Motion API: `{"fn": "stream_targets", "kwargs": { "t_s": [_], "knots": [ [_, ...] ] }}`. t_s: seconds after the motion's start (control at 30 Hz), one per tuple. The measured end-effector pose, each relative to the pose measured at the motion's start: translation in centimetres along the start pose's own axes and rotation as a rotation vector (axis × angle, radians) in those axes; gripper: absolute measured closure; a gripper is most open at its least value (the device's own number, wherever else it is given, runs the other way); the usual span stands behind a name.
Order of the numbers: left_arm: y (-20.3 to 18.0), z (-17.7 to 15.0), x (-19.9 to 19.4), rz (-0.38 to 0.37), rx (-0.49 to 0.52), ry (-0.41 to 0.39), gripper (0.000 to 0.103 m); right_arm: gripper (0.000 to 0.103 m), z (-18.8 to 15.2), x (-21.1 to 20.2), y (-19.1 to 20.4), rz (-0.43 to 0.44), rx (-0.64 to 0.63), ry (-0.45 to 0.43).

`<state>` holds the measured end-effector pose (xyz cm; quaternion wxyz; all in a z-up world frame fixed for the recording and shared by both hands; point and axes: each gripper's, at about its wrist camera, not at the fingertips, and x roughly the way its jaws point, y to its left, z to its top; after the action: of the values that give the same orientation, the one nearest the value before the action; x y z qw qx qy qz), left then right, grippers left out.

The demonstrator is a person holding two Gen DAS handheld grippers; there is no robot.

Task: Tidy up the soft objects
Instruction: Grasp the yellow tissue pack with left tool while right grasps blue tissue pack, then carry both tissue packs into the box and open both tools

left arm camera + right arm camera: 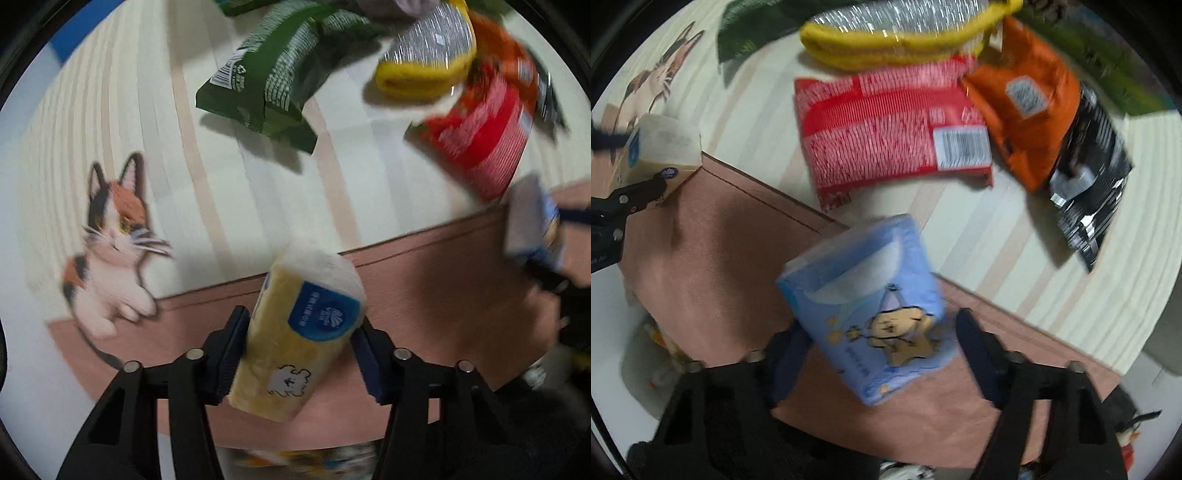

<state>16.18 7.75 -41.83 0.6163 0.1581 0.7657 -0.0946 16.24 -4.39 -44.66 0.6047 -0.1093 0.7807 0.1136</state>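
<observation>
From my remote seat I can make out no words. The yellow tissue pack (295,332) carries a blue round label with white characters (too blurred to read). Barcodes sit on the green bag (266,77) and the red packet (890,129), digits illegible.

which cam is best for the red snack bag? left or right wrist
Right wrist. The red snack bag lies nearly whole and unblocked on the striped mat, barcode and print readable. In the left wrist view it sits at the right edge, blurred and skewed, partly under the orange bag.
</observation>
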Motion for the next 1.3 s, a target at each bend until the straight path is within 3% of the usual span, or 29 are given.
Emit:
{"fn": "stream_targets", "kwargs": {
  "t_s": [0.07, 0.13, 0.2, 0.23, 0.37, 0.4, 0.53, 0.57, 0.63, 0.67, 0.77, 0.93, 1.13, 1.3],
  "knots": [
    [1.1, -0.3, 0.0, -0.148, -0.137, 0.014, 0.053, 0.039, -0.7, 0.1, -0.4, 0.012, 0.035, -0.014],
    [1.9, -0.7, 0.6, -0.234, -0.239, 0.027, 0.053, 0.042, -1.4, 0.1, -1.1, 0.014, 0.097, -0.01],
    [2.3, -1.0, 1.4, -0.275, -0.299, 0.037, 0.053, 0.043, -2.2, 0.4, -1.9, 0.036, 0.172, -0.015],
    [2.3, -1.2, 2.0, -0.289, -0.319, 0.046, 0.053, 0.042, -2.7, 0.5, -2.5, 0.087, 0.216, -0.024],
    [1.7, -2.1, 3.4, -0.305, -0.323, 0.073, 0.053, 0.035, -4.5, 1.4, -4.1, 0.221, 0.294, -0.005],
    [1.5, -2.3, 3.7, -0.294, -0.314, 0.073, 0.053, 0.03, -4.9, 1.5, -4.3, 0.229, 0.301, -0.01],
    [-0.3, -3.3, 4.7, -0.242, -0.273, 0.067, 0.053, 0.029, -7.4, 2.1, -4.8, 0.187, 0.283, 0.006],
    [-0.5, -3.8, 4.8, -0.232, -0.274, 0.06, 0.059, 0.029, -7.9, 2.1, -5.1, 0.176, 0.278, 0.01],
    [-1.1, -4.3, 4.7, -0.23, -0.284, 0.055, 0.061, 0.033, -9.2, 2.5, -4.8, 0.144, 0.276, -0.004],
    [-1.2, -4.8, 4.6, -0.232, -0.295, 0.049, 0.062, 0.042, -10.0, 2.6, -4.5, 0.124, 0.275, -0.018],
    [-1.7, -6.1, 3.4, -0.219, -0.303, 0.013, 0.062, 0.054, -11.9, 2.2, -3.6, 0.121, 0.293, -0.057],
    [-2.8, -7.7, -0.4, -0.22, -0.298, -0.066, 0.062, 0.056, -15.4, -1.3, -4.5, 0.181, 0.353, -0.131],
    [-4.5, -7.2, -9.7, -0.296, -0.254, -0.208, 0.062, 0.056, -20.4, -7.2, -8.1, 0.296, 0.398, -0.271],
    [-3.3, 3.9, -19.8, -0.306, -0.233, -0.289, 0.062, 0.056, -20.8, -15.4, -14.3, 0.328, 0.386, -0.405]
  ]
}}
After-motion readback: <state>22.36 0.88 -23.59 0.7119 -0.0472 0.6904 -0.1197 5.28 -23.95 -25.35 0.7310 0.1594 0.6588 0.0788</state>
